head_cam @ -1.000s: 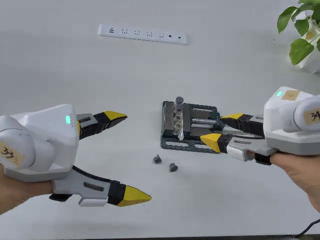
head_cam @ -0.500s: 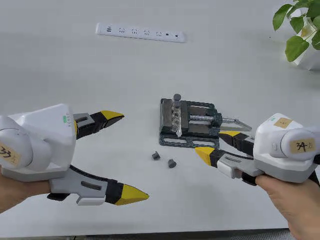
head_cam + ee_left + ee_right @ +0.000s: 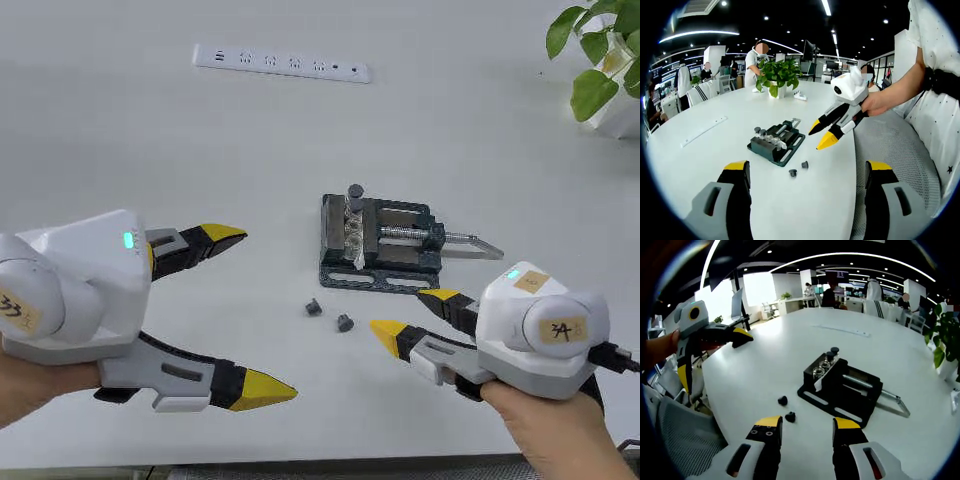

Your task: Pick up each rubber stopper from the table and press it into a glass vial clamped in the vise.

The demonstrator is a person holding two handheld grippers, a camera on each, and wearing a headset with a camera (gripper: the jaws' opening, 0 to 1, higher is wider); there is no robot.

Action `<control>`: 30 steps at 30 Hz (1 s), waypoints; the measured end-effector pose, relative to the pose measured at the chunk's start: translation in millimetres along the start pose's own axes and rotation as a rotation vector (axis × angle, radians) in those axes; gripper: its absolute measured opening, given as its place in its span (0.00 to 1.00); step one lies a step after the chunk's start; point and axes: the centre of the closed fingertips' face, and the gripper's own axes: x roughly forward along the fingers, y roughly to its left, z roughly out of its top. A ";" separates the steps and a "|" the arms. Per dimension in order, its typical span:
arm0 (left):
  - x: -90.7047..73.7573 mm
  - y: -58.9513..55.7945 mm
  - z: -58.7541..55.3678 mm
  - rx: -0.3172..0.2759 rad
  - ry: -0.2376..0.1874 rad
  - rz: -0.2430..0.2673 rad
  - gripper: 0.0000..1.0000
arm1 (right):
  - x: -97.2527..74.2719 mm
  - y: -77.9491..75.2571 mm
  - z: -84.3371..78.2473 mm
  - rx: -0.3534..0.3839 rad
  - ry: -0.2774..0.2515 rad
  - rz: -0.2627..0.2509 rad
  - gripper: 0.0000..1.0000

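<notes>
Fingers (image 3: 390,334) of the right gripper (image 3: 411,312) spread, empty; the nearest rubber stopper (image 3: 345,323) looks light and squashy, so pinch its sides. Left gripper (image 3: 250,310) gapes too.

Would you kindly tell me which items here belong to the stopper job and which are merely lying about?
For the job:
- two loose dark rubber stoppers
- clear glass vials
- dark metal vise clamping them

Just lying about:
- long white power strip
- leafy green potted plant

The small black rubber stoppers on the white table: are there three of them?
No, just two small black rubber stoppers lie loose near the dark green metal vise.
</notes>
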 end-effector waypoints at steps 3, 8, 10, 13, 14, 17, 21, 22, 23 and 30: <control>-0.1 -0.2 -0.6 -0.003 -0.001 0.000 0.95 | 5.9 3.0 -4.4 -0.004 0.003 0.006 0.34; 0.1 -1.2 -2.0 -0.006 0.000 0.000 0.95 | 7.0 7.9 -6.3 -0.023 0.021 0.022 0.31; 0.3 -1.9 -2.4 -0.008 0.000 -0.001 0.94 | 7.7 8.7 -6.6 -0.025 0.025 0.027 0.30; 0.6 -2.5 -2.7 -0.011 -0.002 0.001 0.94 | 10.6 11.2 -8.6 -0.032 0.036 0.034 0.29; 0.7 -2.7 -2.4 -0.013 -0.005 0.001 0.94 | 12.1 12.6 -9.8 -0.038 0.041 0.038 0.28; 1.4 -3.4 -2.6 -0.016 -0.006 0.000 0.94 | 16.9 17.0 -12.7 -0.041 0.058 0.046 0.26; 1.8 -3.6 -3.4 -0.025 -0.011 0.001 0.94 | 25.2 21.6 -14.7 -0.051 0.075 0.046 0.24; 1.9 -3.8 -3.8 -0.027 -0.012 0.001 0.93 | 27.4 21.6 -15.4 -0.049 0.078 0.045 0.24; 2.0 -3.9 -4.4 -0.030 -0.012 0.000 0.93 | 30.5 22.6 -15.8 -0.048 0.081 0.045 0.23; 2.4 -2.5 -6.3 -0.040 -0.017 0.001 0.93 | 41.6 25.5 -16.9 -0.060 0.099 0.040 0.18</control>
